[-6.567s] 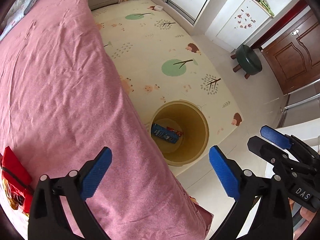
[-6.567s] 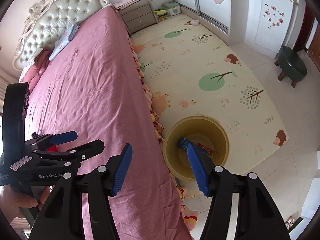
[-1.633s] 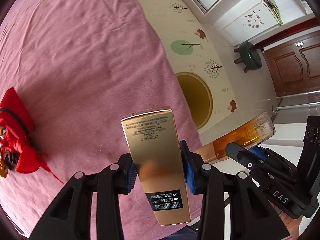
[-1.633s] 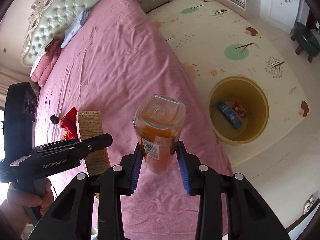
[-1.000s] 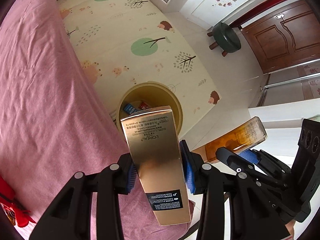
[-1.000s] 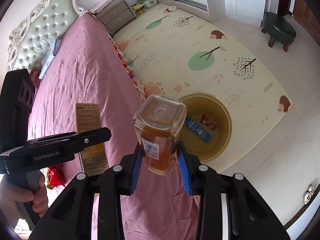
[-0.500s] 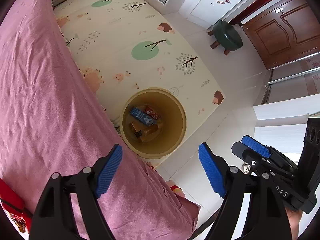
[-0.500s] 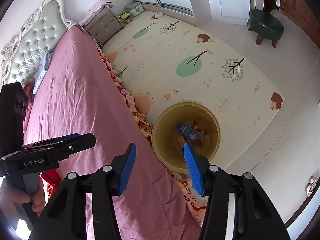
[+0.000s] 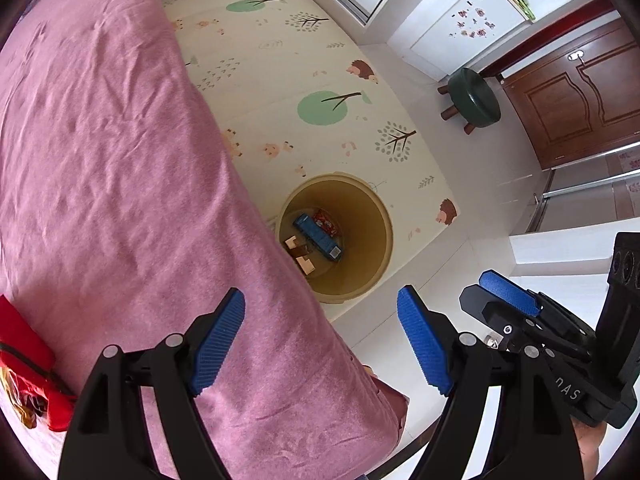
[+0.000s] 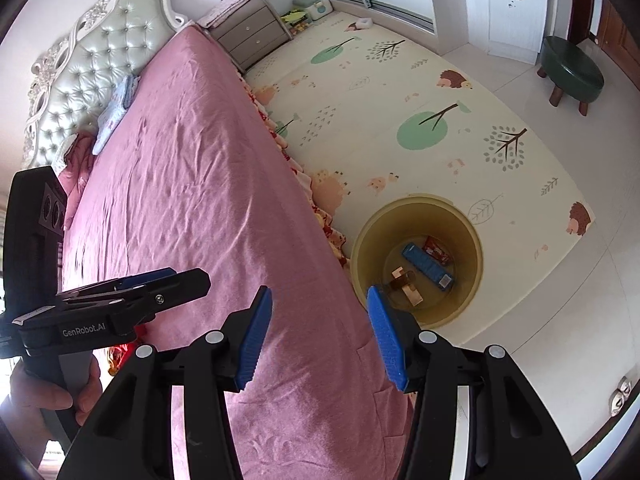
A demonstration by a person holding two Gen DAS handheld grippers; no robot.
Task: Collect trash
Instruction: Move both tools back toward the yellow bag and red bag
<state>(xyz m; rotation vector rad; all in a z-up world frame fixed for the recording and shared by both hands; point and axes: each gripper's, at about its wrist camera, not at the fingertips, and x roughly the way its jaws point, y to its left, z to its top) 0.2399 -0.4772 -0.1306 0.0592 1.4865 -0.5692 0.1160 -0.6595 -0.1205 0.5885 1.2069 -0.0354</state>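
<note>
The box and bottle now lie in the bin [image 9: 372,216]; both the left tool [image 9: 320,344] and right tool [image 10: 318,336] gape empty above the bed [image 9: 100,160].

The gold box [image 9: 306,265] and amber bottle [image 10: 401,279], earlier clamped in the jaws, now lie in the bin [image 9: 376,216].

Layout relative to the left gripper [image 9: 320,340] and right gripper [image 10: 320,332]. The bed [image 9: 120,160] lies below and to the left of both. The bin [image 10: 416,260] stands on the floor mat [image 10: 400,100], ahead and slightly right, just beside the bed's edge. In the bin lie a long box [image 10: 427,266], a packet [image 10: 436,249] behind it, and a carton [image 10: 408,286] before it. The stool [image 10: 570,68] stands far ahead right; the nightstand [image 10: 250,34] far ahead, beside the headboard [image 10: 92,72].
</note>
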